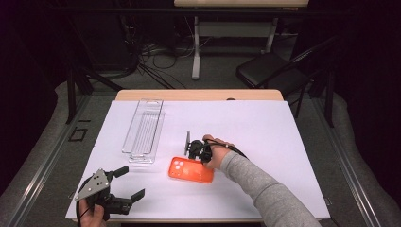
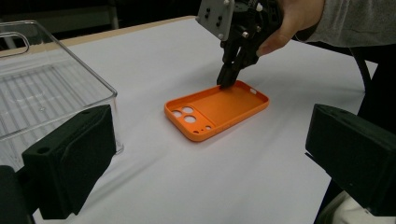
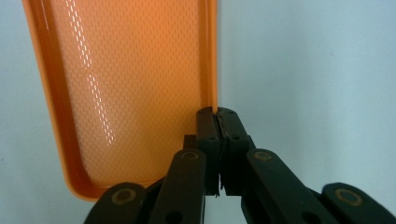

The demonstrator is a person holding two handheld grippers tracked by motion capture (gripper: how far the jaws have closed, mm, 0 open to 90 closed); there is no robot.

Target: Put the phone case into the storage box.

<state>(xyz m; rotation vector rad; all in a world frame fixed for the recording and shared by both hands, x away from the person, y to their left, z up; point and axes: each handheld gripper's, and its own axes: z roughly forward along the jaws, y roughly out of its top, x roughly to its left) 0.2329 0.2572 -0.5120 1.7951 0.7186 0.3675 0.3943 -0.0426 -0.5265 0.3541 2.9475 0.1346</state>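
Right gripper (image 2: 227, 81) pinching the long side wall of the orange phone case (image 2: 217, 110), mid-sheet on the white table cover (image 1: 283, 142).
Case looks light, thin, probably flexible: keep your hold on the rim. Your left gripper (image 1: 130, 184) idles, jaws spread, near the clear tray (image 1: 143, 130).

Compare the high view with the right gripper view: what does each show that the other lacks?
High view: the clear plastic tray, the left claw open near the table's front edge, and a chair behind.
Right gripper view: the inner mesh texture of the orange phone case, and the jaws pinched on its side wall.
Both: the phone case and the right claw shut on its edge, on the white table.
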